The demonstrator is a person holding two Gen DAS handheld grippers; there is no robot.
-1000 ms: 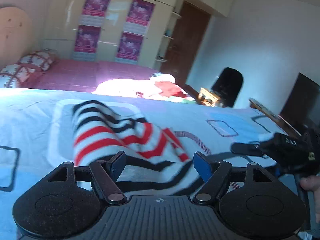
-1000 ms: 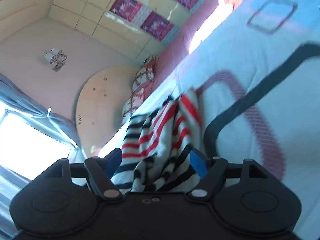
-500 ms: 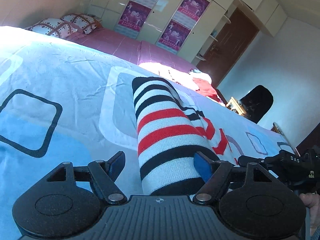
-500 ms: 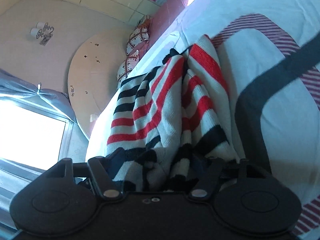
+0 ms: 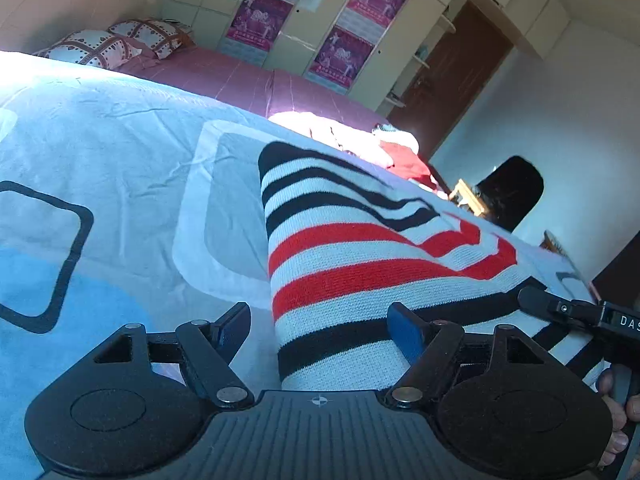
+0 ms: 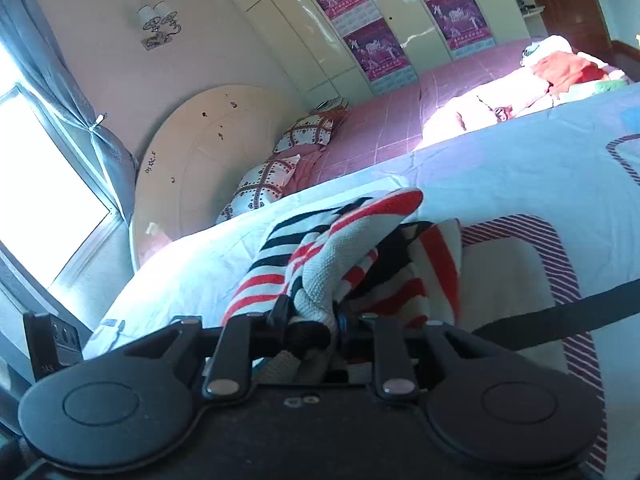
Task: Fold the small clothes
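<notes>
A knit garment (image 5: 360,248) with black, red and white stripes lies on the pale blue patterned bedspread (image 5: 120,168). My left gripper (image 5: 318,316) is open just above its near hem; the hem's left corner sits between the fingers without touching the pads. At the garment's right edge my right gripper (image 5: 560,308) reaches in, a hand behind it. In the right wrist view the right gripper (image 6: 310,312) is closing, and its pads pinch a bunched fold of the garment (image 6: 360,232), which rises off the bedspread (image 6: 520,168).
A sunlit pile of other clothes (image 5: 360,140) lies further back on the bed. Patterned pillows (image 6: 280,168) rest against a round headboard (image 6: 192,160). Beyond the bed's right side stand a dark chair (image 5: 512,188) and a brown door (image 5: 452,72).
The right gripper's jaws have gone from wide apart to pinched on the fabric, and the wrist has rolled. The left gripper has dropped closer to the garment's near hem, still open.
</notes>
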